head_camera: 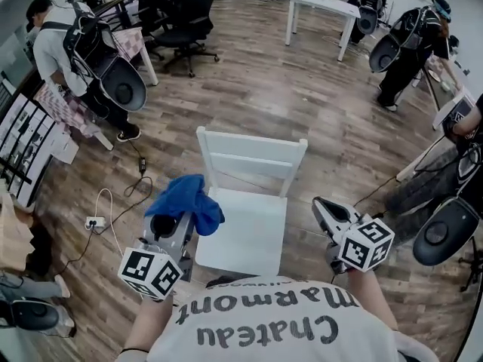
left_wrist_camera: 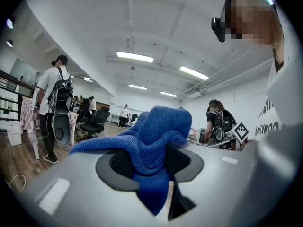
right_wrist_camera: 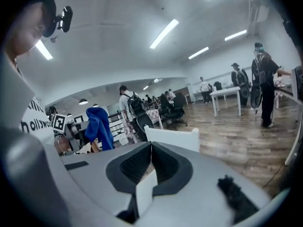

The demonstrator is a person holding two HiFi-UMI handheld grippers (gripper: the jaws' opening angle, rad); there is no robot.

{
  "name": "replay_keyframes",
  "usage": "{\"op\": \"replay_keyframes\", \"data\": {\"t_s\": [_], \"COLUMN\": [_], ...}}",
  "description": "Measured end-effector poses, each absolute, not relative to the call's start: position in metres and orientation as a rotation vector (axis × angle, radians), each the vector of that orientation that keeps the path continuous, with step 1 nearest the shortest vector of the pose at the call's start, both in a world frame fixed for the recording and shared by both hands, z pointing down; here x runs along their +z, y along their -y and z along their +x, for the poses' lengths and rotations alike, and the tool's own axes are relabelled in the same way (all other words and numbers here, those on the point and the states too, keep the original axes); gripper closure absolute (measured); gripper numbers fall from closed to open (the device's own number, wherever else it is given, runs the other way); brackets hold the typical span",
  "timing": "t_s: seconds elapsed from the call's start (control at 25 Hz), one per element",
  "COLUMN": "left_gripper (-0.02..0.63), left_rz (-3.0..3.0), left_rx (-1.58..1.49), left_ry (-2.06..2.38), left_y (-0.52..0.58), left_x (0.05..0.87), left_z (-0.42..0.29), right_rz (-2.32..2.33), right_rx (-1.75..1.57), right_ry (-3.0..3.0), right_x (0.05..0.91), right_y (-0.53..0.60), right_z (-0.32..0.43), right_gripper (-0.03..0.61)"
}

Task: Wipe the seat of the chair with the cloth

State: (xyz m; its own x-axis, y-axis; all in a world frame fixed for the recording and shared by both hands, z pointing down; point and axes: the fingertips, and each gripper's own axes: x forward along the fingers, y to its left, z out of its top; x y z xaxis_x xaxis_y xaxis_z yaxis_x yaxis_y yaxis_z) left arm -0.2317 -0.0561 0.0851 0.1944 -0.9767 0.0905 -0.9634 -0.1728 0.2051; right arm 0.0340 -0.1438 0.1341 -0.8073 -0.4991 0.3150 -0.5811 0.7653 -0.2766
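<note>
A white wooden chair (head_camera: pixel 245 236) stands right in front of me, its bare seat facing me and its slatted back (head_camera: pixel 253 155) on the far side. My left gripper (head_camera: pixel 163 225) hovers over the seat's left edge, shut on a bunched blue cloth (head_camera: pixel 186 200). Up close, the cloth (left_wrist_camera: pixel 158 134) bulges out of the left gripper (left_wrist_camera: pixel 150 163). To the right of the seat, my right gripper (head_camera: pixel 324 208) is held off the chair, shut and empty. The right gripper view shows its jaws (right_wrist_camera: pixel 151 161) pressed together, the chair back (right_wrist_camera: pixel 173 138) beyond them and the cloth (right_wrist_camera: pixel 98 126) to the left.
A power strip (head_camera: pixel 94 222) with trailing cables lies on the wood floor left of the chair. People with backpacks stand at the far left (head_camera: pixel 83 59) and the right (head_camera: pixel 411 40). A white table (head_camera: pixel 323 6) and black office chairs (head_camera: pixel 185 32) are farther back.
</note>
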Motion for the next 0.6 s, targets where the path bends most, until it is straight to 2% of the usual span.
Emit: {"op": "replay_keyframes", "data": {"t_s": [0.2,0.44,0.6], "left_gripper": [0.456,0.456,0.456], "left_rz": [2.189,2.146,2.065], "left_rx": [0.04,0.251,0.374], "left_ry": [1.808,1.759,1.722], "left_y": [0.061,0.071,0.086], "left_x": [0.141,0.208,0.273], "left_z": [-0.222,-0.216,-0.223], "right_rz": [0.815,0.761,0.637], "right_rx": [0.773,1.227,1.327], "right_ry": [2.556,2.434,2.405], "right_x": [0.219,0.301,0.345], "right_y": [0.137,0.126,0.112], "right_z": [0.026,0.003,-0.033], "right_gripper": [0.563,0.563,0.563]}}
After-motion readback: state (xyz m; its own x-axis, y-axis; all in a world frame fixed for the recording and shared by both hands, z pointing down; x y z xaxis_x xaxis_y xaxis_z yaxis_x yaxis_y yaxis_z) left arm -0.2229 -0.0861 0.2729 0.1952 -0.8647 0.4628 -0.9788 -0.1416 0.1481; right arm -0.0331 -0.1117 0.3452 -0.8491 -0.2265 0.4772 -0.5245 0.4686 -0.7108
